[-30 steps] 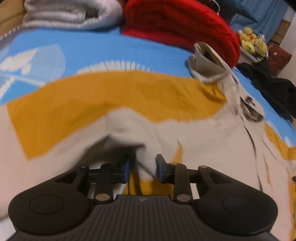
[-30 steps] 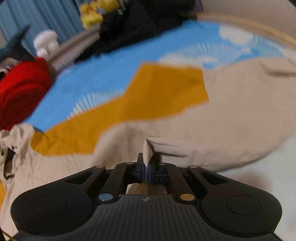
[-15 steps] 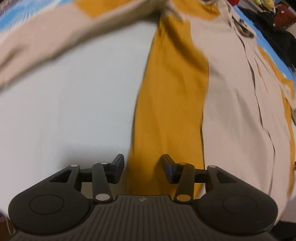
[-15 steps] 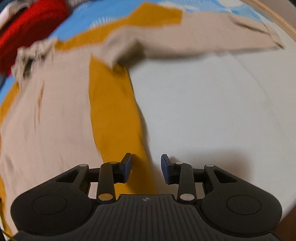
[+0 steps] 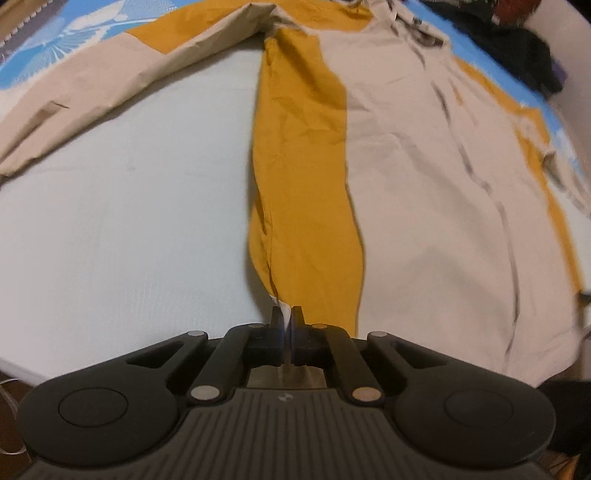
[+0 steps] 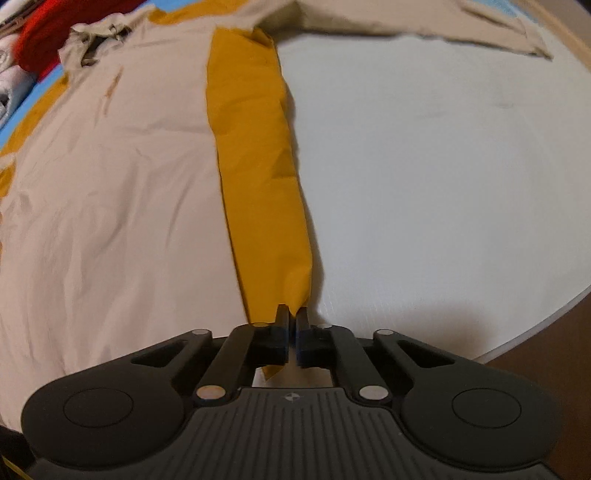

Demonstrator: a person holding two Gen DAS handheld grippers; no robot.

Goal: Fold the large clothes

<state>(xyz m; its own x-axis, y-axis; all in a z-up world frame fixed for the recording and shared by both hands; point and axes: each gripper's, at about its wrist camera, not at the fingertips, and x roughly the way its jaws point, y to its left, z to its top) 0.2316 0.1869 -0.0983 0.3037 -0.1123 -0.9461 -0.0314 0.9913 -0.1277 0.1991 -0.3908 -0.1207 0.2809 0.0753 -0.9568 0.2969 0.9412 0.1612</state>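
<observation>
Your left gripper (image 5: 287,317) and right gripper (image 6: 292,318) each have their fingers clamped on the hem of the beige-and-mustard shirt (image 5: 424,155), spread flat along the tabletop's (image 5: 122,221) near edge.

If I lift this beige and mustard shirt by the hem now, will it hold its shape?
Probably not: the shirt looks thin and creased, so it should drape and sag. Its spread sleeve would likely trail behind. It seems light.

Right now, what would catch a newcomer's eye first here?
A long mustard-yellow strip runs down the middle of a beige shirt spread on a white table. Both the left gripper and the right gripper pinch its near hem. A red blanket lies far behind.
</observation>
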